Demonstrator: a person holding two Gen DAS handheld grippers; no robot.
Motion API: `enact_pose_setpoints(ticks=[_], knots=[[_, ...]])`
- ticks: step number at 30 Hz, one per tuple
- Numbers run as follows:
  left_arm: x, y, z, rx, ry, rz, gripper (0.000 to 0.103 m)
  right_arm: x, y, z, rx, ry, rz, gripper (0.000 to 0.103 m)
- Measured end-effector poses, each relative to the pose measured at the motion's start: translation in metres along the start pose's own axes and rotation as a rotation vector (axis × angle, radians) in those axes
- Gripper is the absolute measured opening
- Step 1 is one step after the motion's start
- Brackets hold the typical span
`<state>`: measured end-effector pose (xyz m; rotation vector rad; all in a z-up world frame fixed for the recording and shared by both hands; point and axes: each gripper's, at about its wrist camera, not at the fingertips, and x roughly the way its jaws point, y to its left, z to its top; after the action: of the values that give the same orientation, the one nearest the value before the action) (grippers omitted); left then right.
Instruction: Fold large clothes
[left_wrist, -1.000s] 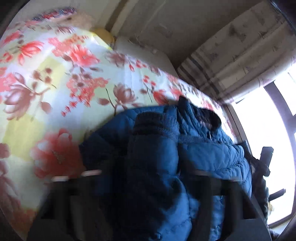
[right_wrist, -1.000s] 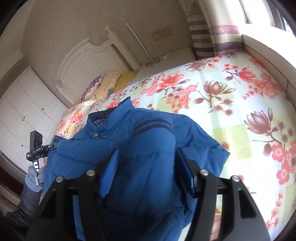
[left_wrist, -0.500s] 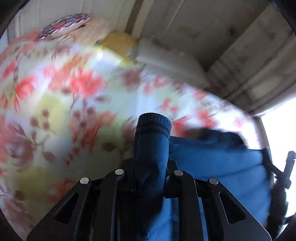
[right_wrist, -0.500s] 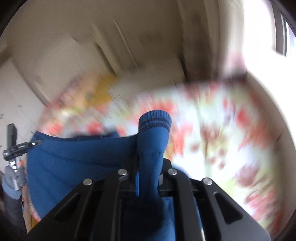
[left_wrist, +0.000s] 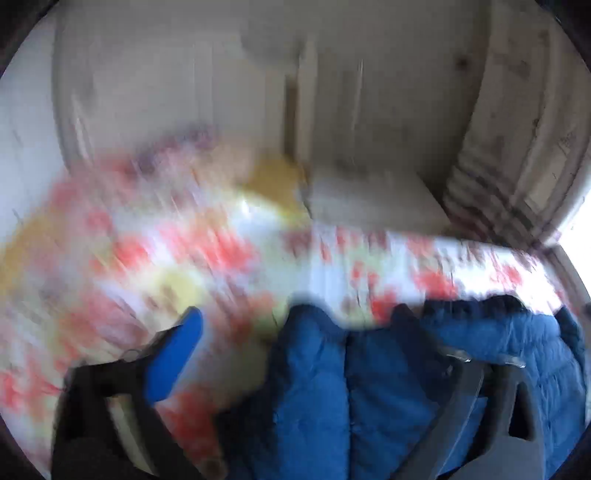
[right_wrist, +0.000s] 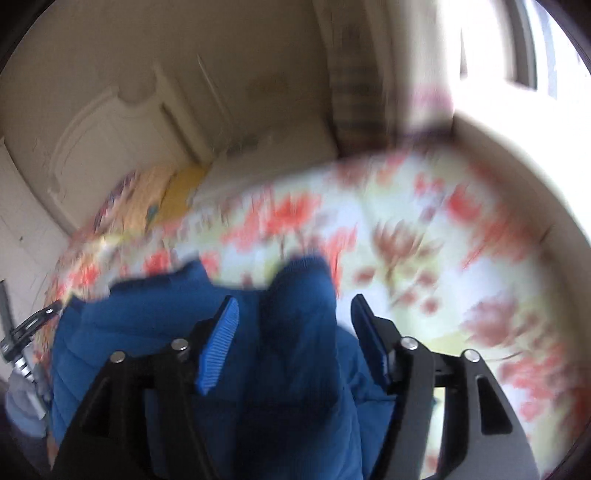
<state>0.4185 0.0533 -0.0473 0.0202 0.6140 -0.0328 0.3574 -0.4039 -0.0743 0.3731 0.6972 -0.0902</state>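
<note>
A blue puffer jacket (left_wrist: 424, 387) lies on the floral bedspread (left_wrist: 184, 258). Both views are blurred by motion. In the left wrist view my left gripper (left_wrist: 317, 354) is open, with one sleeve (left_wrist: 310, 369) lying loose between its spread fingers. In the right wrist view my right gripper (right_wrist: 295, 332) is open too. The other sleeve (right_wrist: 299, 332) with its ribbed cuff lies between the blue pads (right_wrist: 218, 347), touching neither. The jacket body (right_wrist: 129, 325) spreads to the left.
A white headboard (right_wrist: 103, 140) and pillows (right_wrist: 162, 192) stand at the bed's far end. A nightstand (left_wrist: 369, 199) and a striped curtain (left_wrist: 498, 177) are at the back right. A bright window (right_wrist: 535, 55) is at the right. The other gripper (right_wrist: 22, 332) shows at the left edge.
Both grippers were shut on the sleeves half a second ago and have now opened. The sleeves have dropped onto the jacket. Both cameras are moving fast.
</note>
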Motion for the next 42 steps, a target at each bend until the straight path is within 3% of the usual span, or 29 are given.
enact_pose_setpoints(ticks=[1, 3, 4, 6, 8, 13, 15, 18, 20, 36, 39, 42], knots=[[-0.016, -0.011, 0.004, 0.029, -0.061, 0.003, 0.099, -0.012, 0.018, 0.005, -0.049, -0.048, 0.009, 0.077], [-0.036, -0.036, 0.015, 0.072, -0.147, -0.057, 0.099, -0.024, 0.059, 0.009, -0.158, -0.119, 0.032, 0.097], [-0.041, -0.048, 0.019, 0.077, -0.156, -0.094, 0.099, -0.025, 0.078, 0.009, -0.212, -0.132, 0.041, 0.099], [-0.030, -0.070, 0.024, 0.074, -0.072, -0.143, 0.099, -0.010, 0.121, 0.006, -0.321, -0.061, 0.064, 0.099], [-0.002, -0.089, 0.022, 0.088, 0.051, -0.146, 0.099, 0.013, 0.144, 0.000, -0.356, 0.023, 0.068, 0.099], [0.051, -0.124, 0.002, 0.170, 0.177, -0.115, 0.099, 0.071, 0.169, -0.013, -0.368, 0.177, 0.006, 0.088], [0.071, -0.136, -0.015, 0.234, 0.236, -0.077, 0.099, 0.090, 0.170, -0.021, -0.371, 0.206, -0.017, 0.087], [0.098, -0.141, -0.031, 0.247, 0.324, -0.073, 0.099, 0.107, 0.168, -0.035, -0.361, 0.241, -0.014, 0.089], [0.100, -0.141, -0.037, 0.254, 0.319, -0.047, 0.099, 0.111, 0.172, -0.041, -0.389, 0.237, -0.042, 0.090], [0.111, -0.136, -0.044, 0.196, 0.325, -0.069, 0.099, 0.124, 0.164, -0.046, -0.352, 0.219, -0.043, 0.096], [0.109, -0.128, -0.039, 0.166, 0.342, -0.114, 0.099, 0.124, 0.163, -0.044, -0.350, 0.241, -0.029, 0.096], [0.092, -0.105, -0.028, 0.166, 0.310, -0.080, 0.099, 0.110, 0.156, -0.034, -0.391, 0.242, -0.057, 0.088]])
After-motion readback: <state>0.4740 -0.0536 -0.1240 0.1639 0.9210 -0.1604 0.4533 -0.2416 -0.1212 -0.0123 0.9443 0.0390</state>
